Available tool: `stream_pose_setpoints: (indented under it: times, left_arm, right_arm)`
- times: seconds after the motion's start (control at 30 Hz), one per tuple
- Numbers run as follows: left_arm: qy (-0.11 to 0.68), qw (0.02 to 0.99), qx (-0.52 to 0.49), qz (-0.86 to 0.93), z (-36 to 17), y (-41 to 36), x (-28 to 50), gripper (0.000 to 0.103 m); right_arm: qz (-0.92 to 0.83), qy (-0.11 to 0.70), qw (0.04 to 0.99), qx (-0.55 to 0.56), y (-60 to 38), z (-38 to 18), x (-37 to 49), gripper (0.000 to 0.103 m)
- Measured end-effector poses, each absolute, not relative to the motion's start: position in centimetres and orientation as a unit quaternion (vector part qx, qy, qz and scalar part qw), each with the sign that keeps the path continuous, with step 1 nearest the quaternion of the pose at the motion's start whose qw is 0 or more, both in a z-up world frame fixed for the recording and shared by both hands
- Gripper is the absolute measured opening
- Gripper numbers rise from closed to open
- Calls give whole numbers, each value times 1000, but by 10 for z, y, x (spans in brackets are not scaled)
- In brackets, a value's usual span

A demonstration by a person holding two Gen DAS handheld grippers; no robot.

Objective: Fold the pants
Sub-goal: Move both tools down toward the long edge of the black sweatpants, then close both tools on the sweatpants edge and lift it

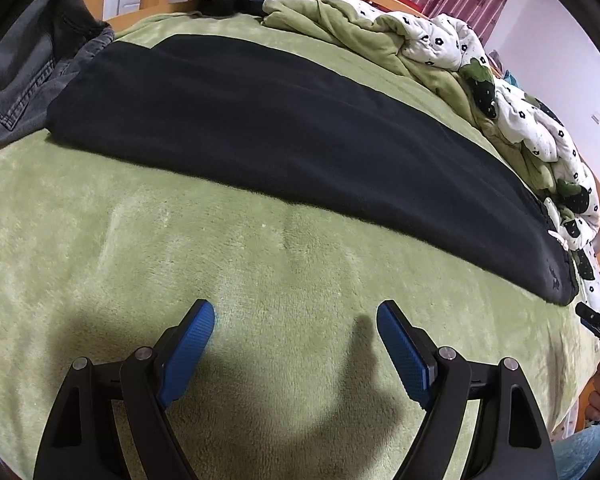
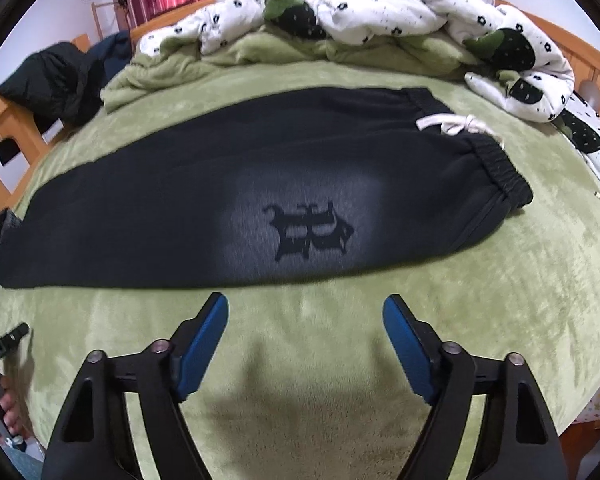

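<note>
At nine o'clock in the left wrist view, grey jeans [image 1: 24, 76] touch the leg end of the black sweatpants [image 2: 228, 196], which lie flat across the green fleece blanket [image 2: 480, 300], waistband at three o'clock. The left gripper [image 1: 296, 344] and right gripper [image 2: 306, 340] hover over bare blanket, jaws apart, empty. A floral duvet [image 2: 380, 20] sits at twelve.
</note>
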State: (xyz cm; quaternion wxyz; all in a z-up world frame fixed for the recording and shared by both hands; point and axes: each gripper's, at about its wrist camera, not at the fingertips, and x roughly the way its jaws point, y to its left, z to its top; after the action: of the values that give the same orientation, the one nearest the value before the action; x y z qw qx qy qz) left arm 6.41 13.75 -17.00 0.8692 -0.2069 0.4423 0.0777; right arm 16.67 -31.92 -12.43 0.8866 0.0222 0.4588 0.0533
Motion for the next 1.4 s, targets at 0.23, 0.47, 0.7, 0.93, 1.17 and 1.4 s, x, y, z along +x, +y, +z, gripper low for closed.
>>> stream_pose_setpoints:
  times: [0.23, 0.47, 0.7, 0.93, 1.17, 1.4]
  left_arm:
    - [436, 868, -216, 95, -166, 145, 59, 62]
    - [412, 869, -267, 57, -159, 162, 61, 62]
    - [376, 871, -312, 42, -156, 174, 67, 64]
    - [387, 850, -352, 61, -173, 192, 85, 64]
    - [376, 834, -399, 64, -189, 208, 97, 64]
    - [371, 835, -398, 79, -190, 227, 112, 62]
  right_arm:
    - [30, 447, 894, 9, -321, -142, 157, 79]
    - [23, 460, 886, 43, -339, -153, 159, 73]
    - [40, 456, 886, 68, -343, -160, 163, 68]
    - [46, 453, 888, 71, -343, -170, 173, 60]
    - [44, 459, 885, 72, -345, -187, 187, 57]
    - [57, 436, 891, 116, -356, -190, 197, 57]
